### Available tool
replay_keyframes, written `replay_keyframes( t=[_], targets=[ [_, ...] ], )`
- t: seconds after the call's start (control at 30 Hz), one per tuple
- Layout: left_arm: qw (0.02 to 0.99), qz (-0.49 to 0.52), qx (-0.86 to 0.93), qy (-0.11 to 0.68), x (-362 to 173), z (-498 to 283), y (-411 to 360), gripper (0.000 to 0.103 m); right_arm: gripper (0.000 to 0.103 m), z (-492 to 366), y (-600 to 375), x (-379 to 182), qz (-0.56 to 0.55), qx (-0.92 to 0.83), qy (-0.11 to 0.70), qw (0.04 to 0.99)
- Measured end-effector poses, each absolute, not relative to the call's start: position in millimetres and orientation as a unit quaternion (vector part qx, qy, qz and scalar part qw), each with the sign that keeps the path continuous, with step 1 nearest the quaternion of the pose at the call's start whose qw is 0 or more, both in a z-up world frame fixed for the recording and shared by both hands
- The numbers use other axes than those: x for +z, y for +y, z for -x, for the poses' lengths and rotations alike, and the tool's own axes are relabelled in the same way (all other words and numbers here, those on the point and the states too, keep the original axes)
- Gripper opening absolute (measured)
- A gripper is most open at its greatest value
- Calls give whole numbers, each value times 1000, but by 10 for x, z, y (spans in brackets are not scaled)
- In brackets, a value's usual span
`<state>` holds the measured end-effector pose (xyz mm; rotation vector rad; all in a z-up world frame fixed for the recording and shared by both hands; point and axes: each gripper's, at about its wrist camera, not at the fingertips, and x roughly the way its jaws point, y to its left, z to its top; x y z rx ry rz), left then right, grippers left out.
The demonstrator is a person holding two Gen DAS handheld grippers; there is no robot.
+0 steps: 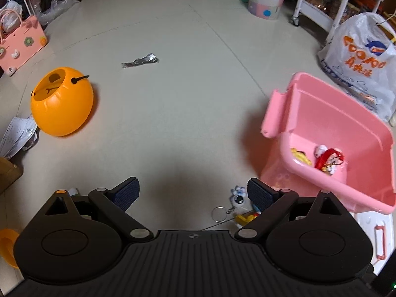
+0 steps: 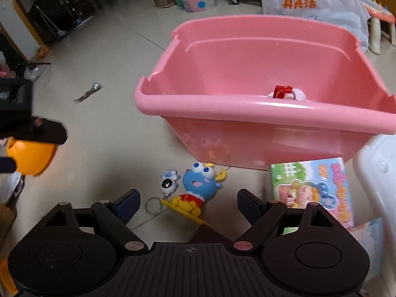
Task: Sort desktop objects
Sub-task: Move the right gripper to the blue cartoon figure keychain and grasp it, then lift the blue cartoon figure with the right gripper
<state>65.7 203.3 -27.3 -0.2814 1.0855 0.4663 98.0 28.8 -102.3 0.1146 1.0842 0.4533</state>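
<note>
Now the right hand-held gripper (image 2: 188, 204), spread wide and empty, should drop straight over the blue toy (image 2: 199, 188) on the floor (image 2: 111, 136), pinching its head, clear of the keyring (image 2: 154, 205).

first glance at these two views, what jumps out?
The big pink plastic tub dominates the right wrist view, sitting on the pale floor with a red-and-white toy inside. Just in front of it lies a blue googly-eyed plush keychain, straight ahead of the open right tool. In the left wrist view, a glossy orange pumpkin-shaped bucket lies tipped on the floor, ahead-left of the open left tool.
</note>
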Motion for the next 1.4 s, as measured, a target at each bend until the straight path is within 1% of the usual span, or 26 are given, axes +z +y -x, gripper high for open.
replay_keyframes(
  t=[0.1,0.27,0.4,0.43,0.53,0.73,0.83,1.1,1.13,1.17,1.3,1.4],
  targets=[
    [814,137,224,519,-338,-655,2082,96,82,-1036,402,-1180,-30,198,519,831],
    [806,151,228,525,-391,-645,2139,96,69,-1097,524,-1396,-22,173,534,828],
    [804,149,224,530,-418,-646,2161,96,64,-1146,606,-1536,-15,166,546,821],
    [803,149,224,532,-429,-648,2169,96,57,-1164,616,-1558,-18,165,548,820],
    [799,152,228,535,-465,-660,2192,96,56,-1211,690,-1593,-18,160,561,812],
    [797,153,224,540,-506,-682,2169,96,56,-1237,873,-1646,17,142,582,801],
    [798,150,223,539,-509,-683,2161,96,52,-1238,898,-1678,28,135,590,795],
    [792,163,229,542,-531,-658,2202,96,48,-1137,864,-1717,35,140,585,798],
    [793,163,228,541,-526,-658,2202,96,44,-1122,848,-1715,33,142,585,798],
    [793,163,226,541,-520,-658,2198,96,34,-1104,832,-1704,33,145,583,799],
    [795,163,222,540,-499,-648,2185,96,29,-1036,764,-1655,30,155,582,798],
    [794,169,225,538,-485,-620,2199,96,28,-988,680,-1641,20,157,585,795]
  ],
)
